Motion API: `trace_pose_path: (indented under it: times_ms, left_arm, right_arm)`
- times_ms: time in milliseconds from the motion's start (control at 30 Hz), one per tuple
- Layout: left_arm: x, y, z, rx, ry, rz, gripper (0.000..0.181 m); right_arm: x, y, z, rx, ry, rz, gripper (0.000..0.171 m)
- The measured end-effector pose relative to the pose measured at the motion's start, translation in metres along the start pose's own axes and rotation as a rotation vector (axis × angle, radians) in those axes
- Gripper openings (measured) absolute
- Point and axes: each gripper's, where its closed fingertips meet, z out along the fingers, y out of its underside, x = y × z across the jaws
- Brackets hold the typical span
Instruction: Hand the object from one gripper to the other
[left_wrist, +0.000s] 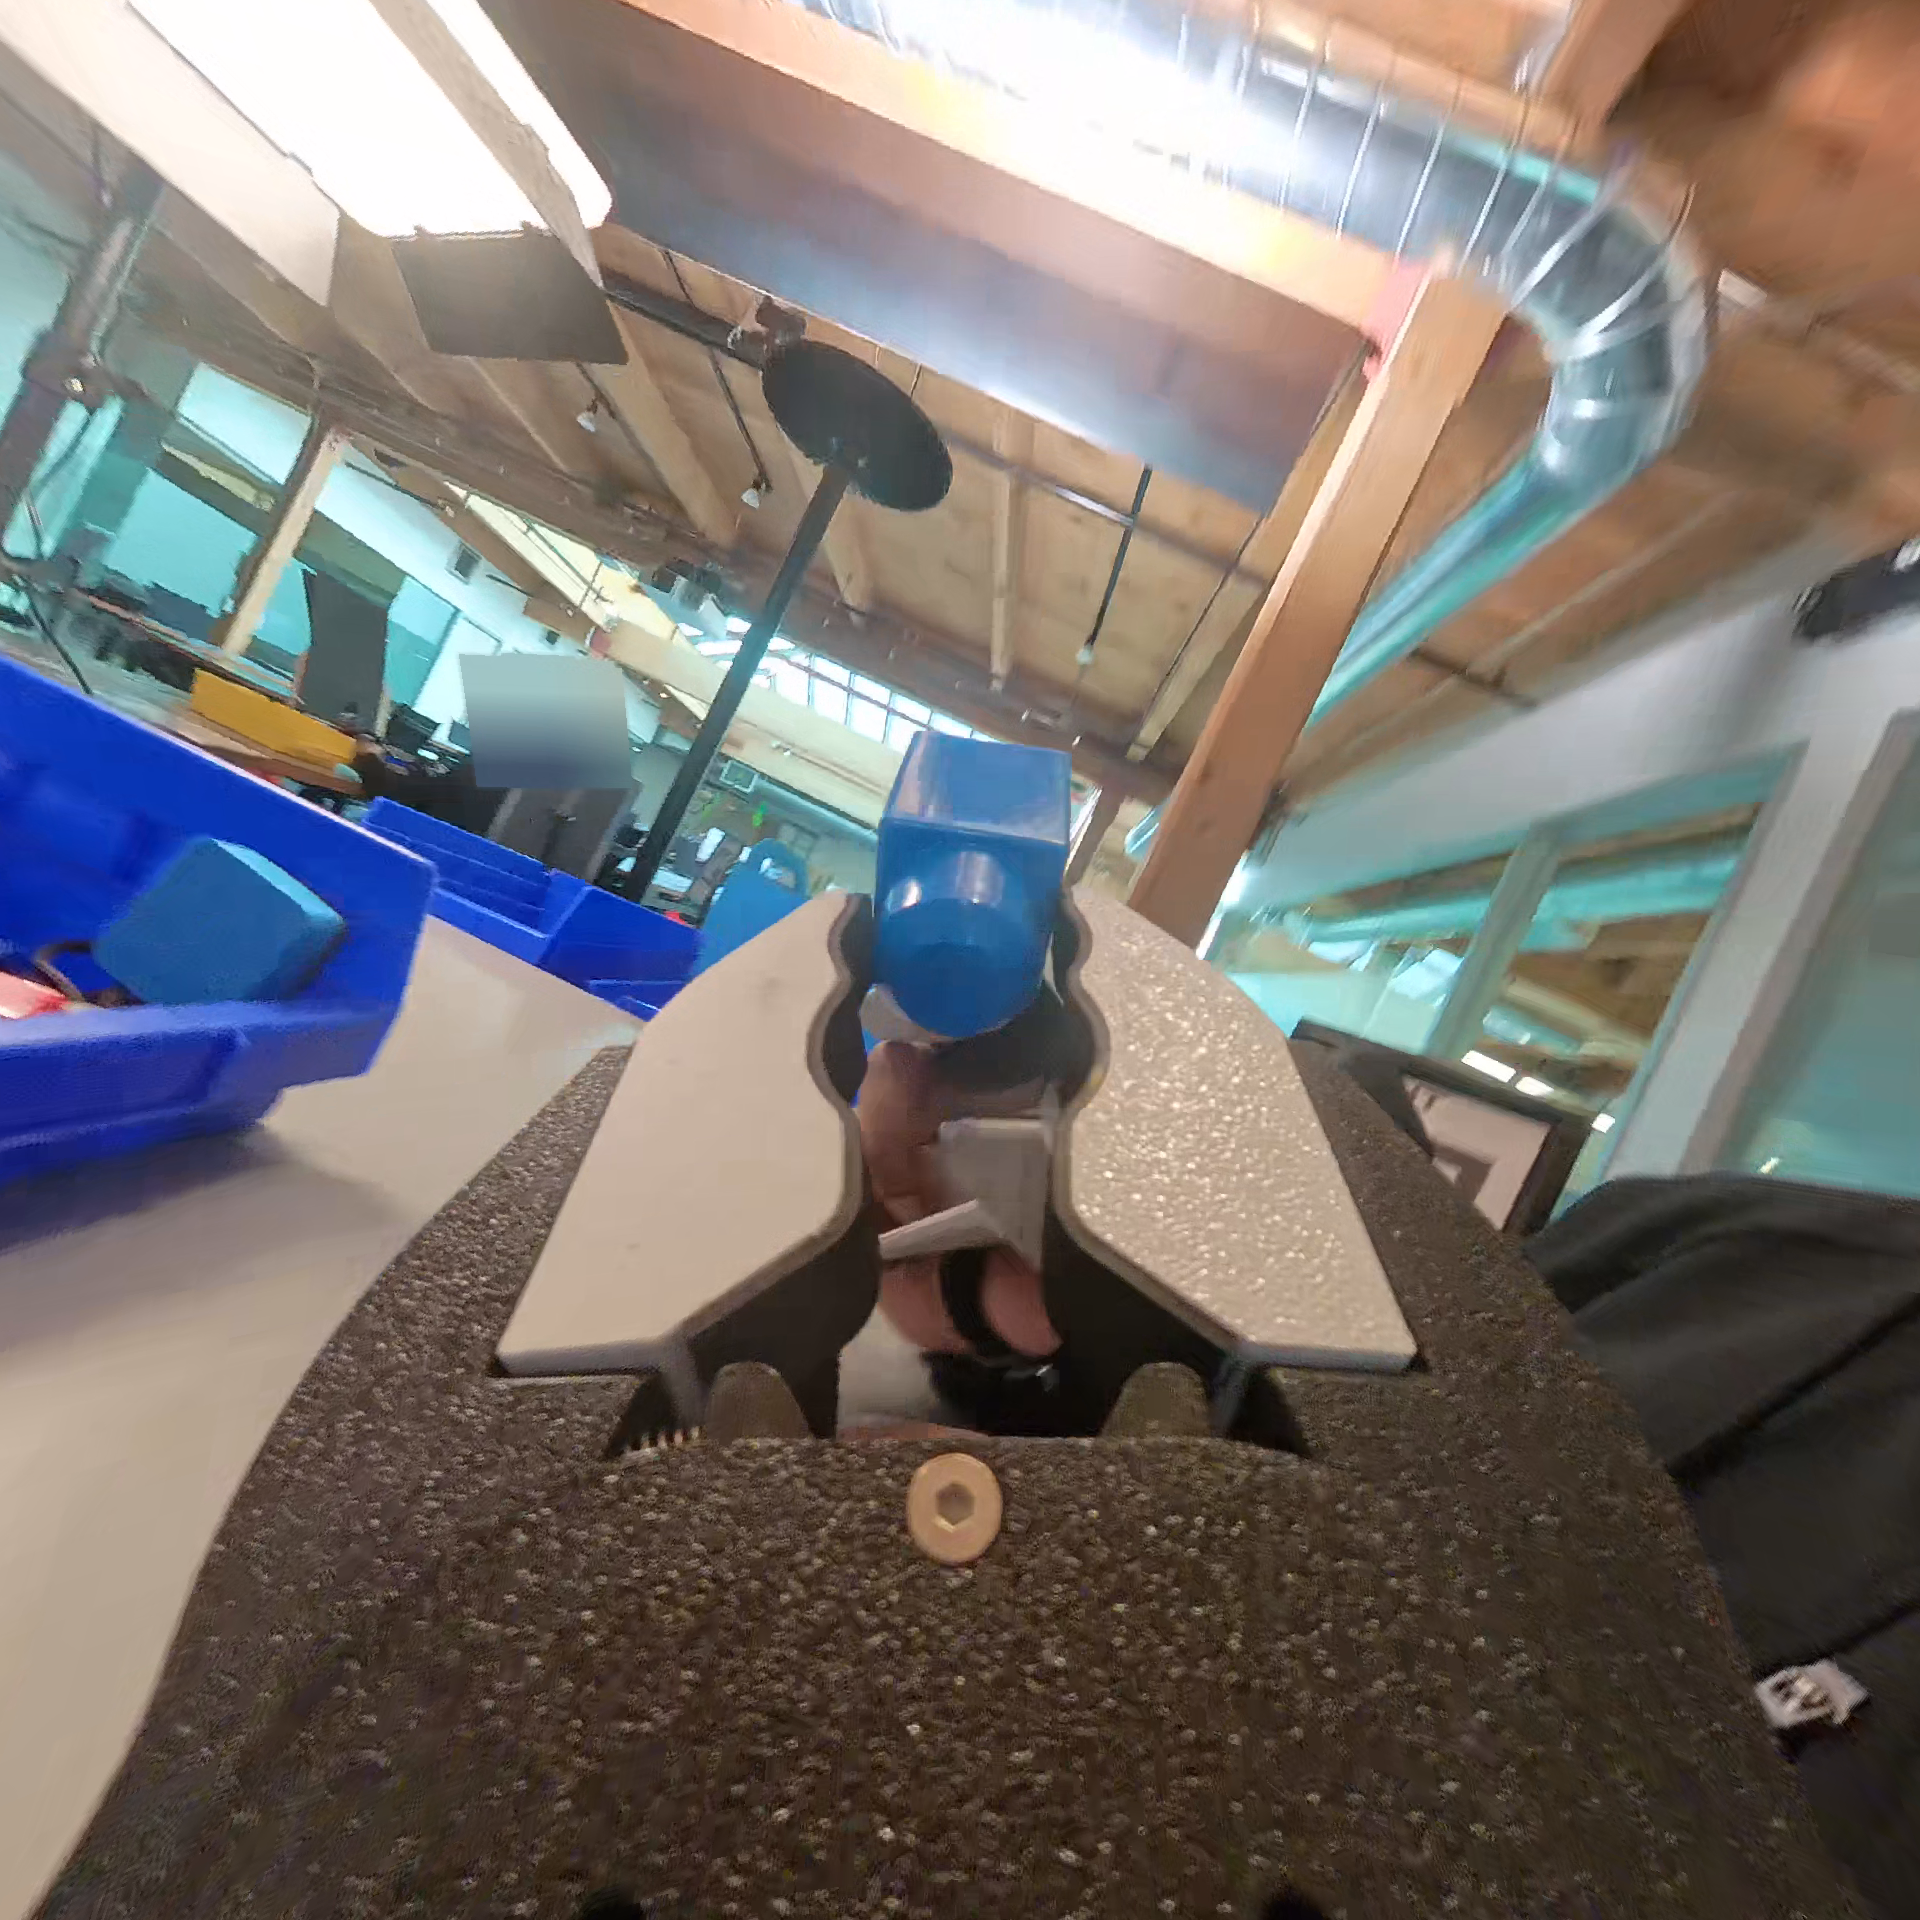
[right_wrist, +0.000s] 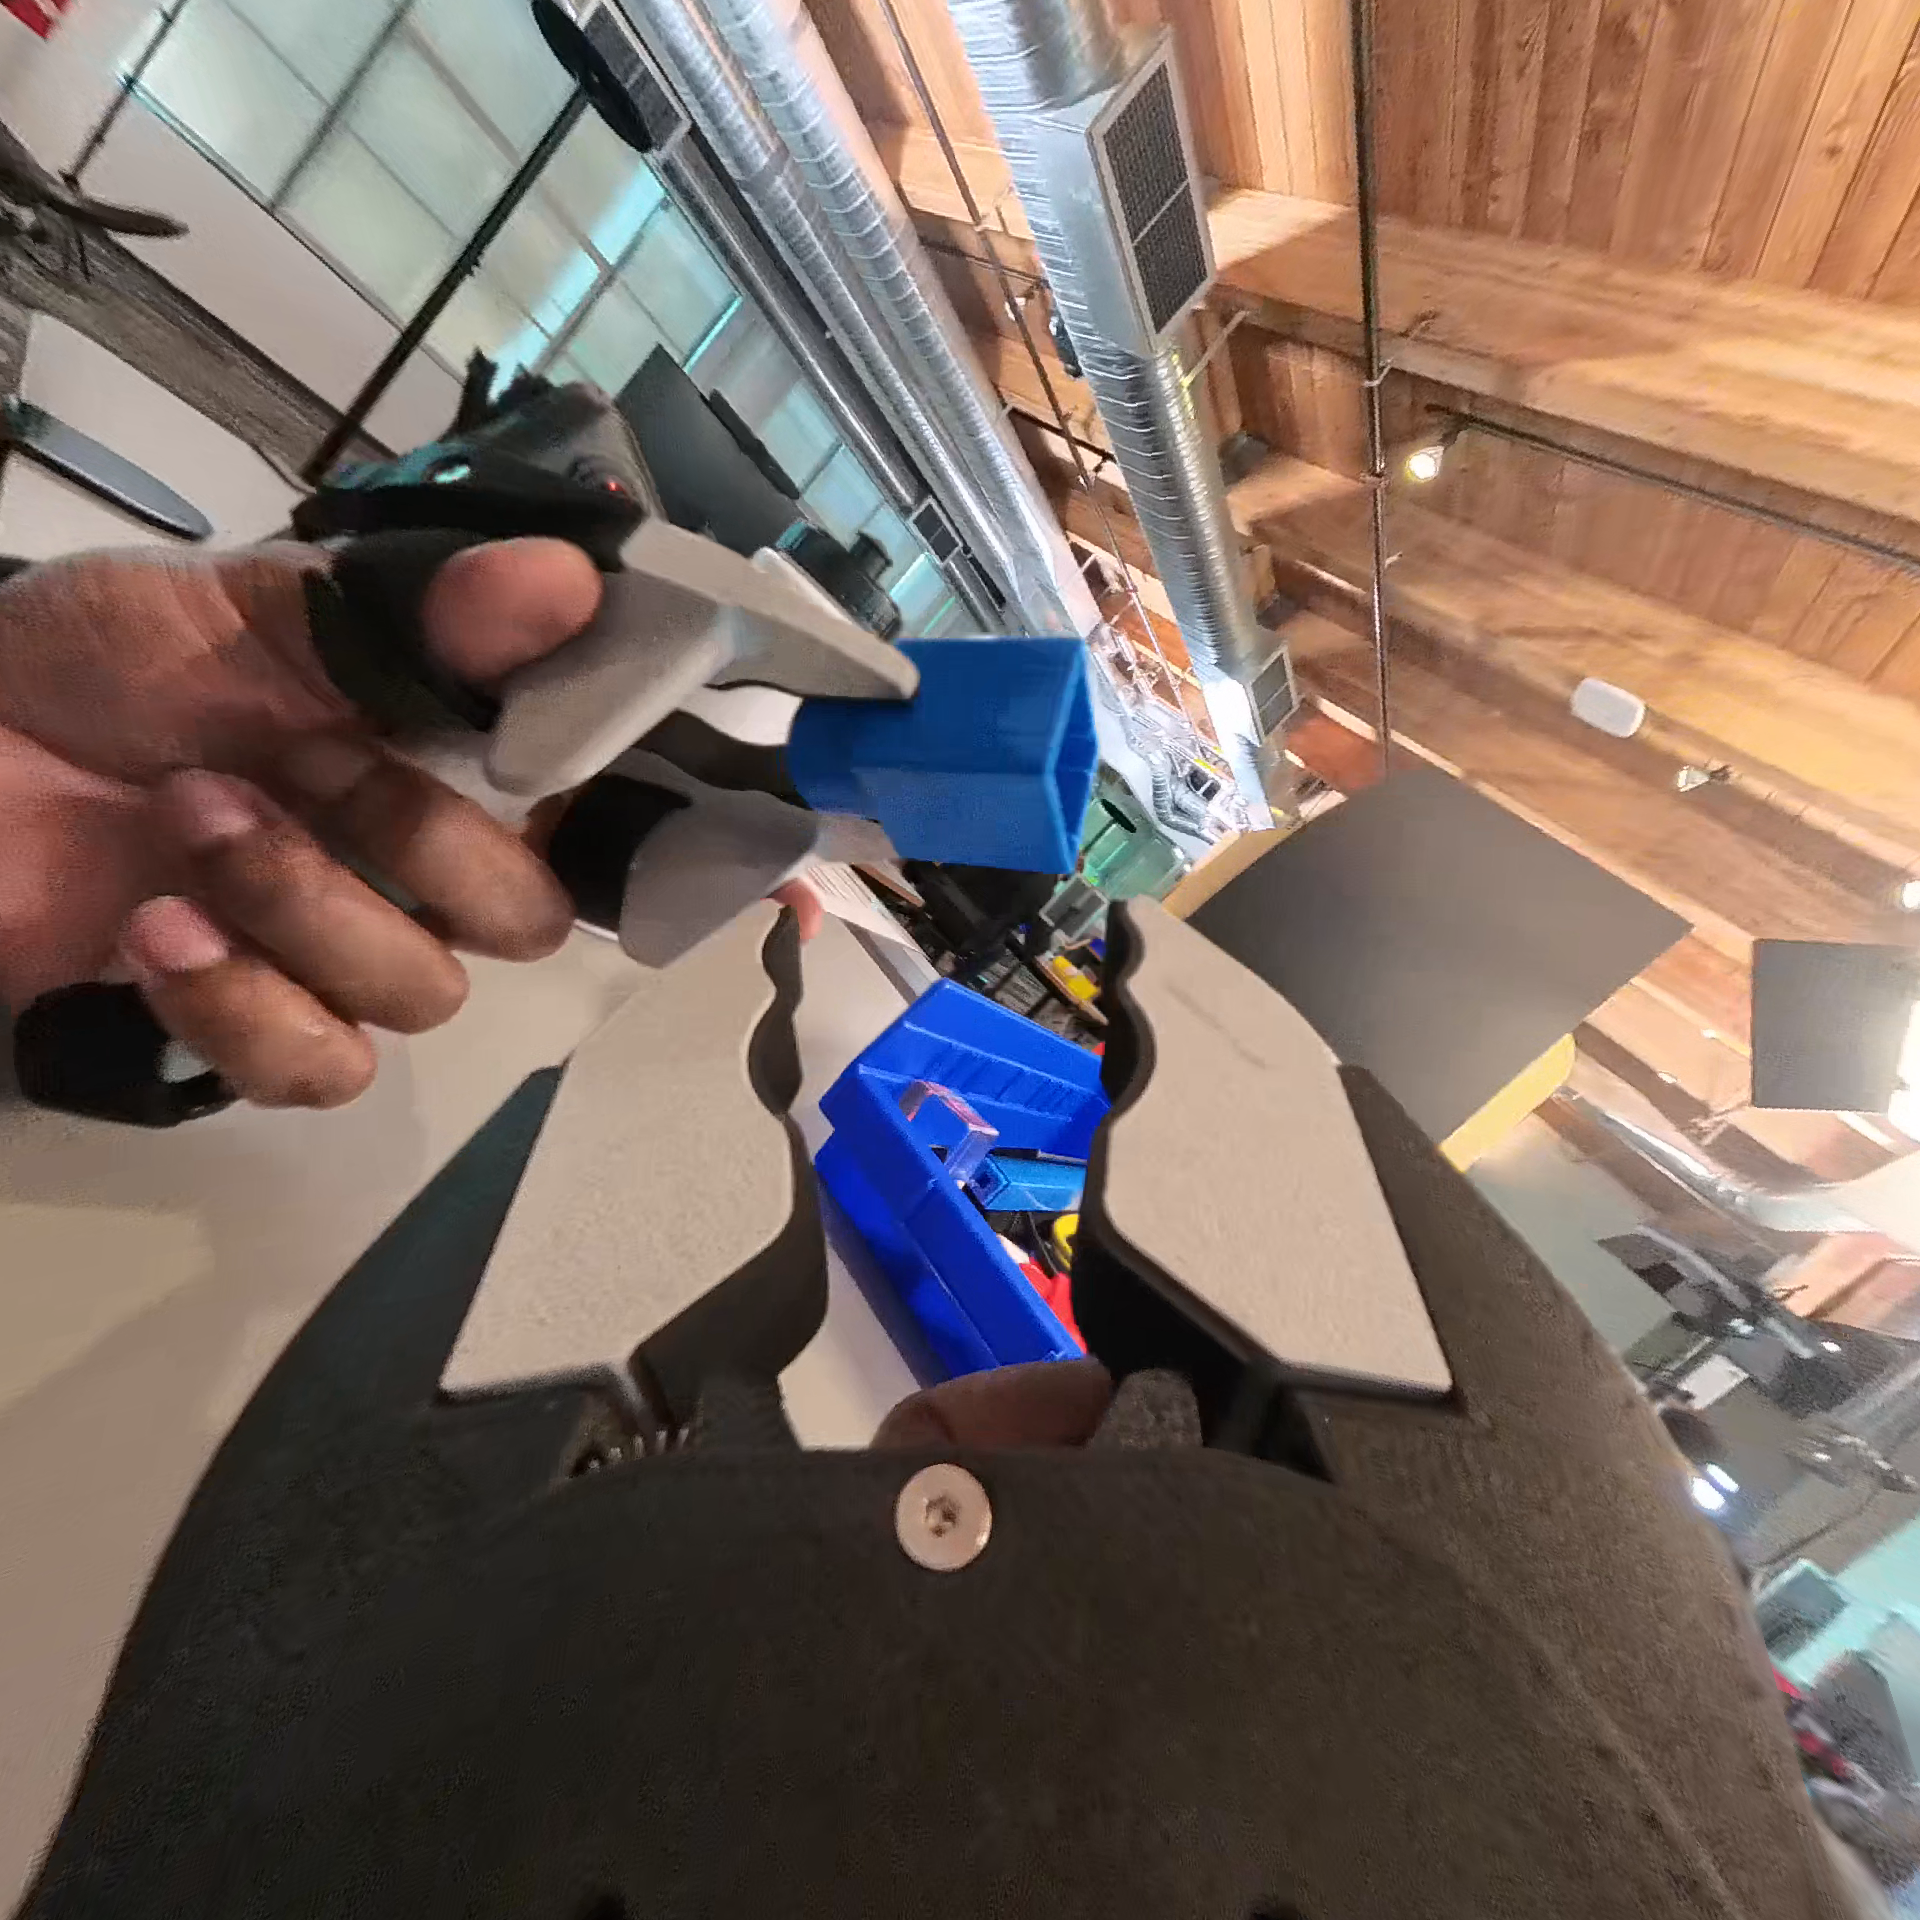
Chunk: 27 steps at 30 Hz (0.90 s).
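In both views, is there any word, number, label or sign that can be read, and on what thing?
None can be read.
Blue block held by the left gripper: no writing shows.
Blue bins: no label shows.
Red patch at the top left corner: too blurred to read.

Pretty sure I'm working in some converted warehouse or industrial loft turned lab/workshop space. Over me there's an exposed wood plank ceiling (right_wrist: 1621, 135) on heavy timber beams (left_wrist: 1299, 613), with bare spiral metal ductwork (right_wrist: 1164, 436) and a vent grille (right_wrist: 1148, 187) running under it. Track spotlights (right_wrist: 1423, 462) hang off the joists. One side has glass-walled rooms (left_wrist: 1621, 966), office style. Closer in I see a grey worktable (left_wrist: 208, 1247) with blue plastic parts bins (left_wrist: 208, 1039) holding odds and ends, plus more benches and gear blurred further back.
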Motion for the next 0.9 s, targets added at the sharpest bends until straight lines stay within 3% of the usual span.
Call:
trace_pose_path:
  times_ms: [267,900]
  left_arm:
    - [-0.003,0.029,0.012,-0.033,0.013,-0.192,0.034]
    - [0.009,0.061,0.017,-0.281,0.017,-0.209,0.034]
  right_arm:
    - [-0.003,0.004,0.003,-0.039,0.036,-0.091,0.067]
    - [0.000,0.006,0.002,-0.044,-0.009,-0.027,0.074]
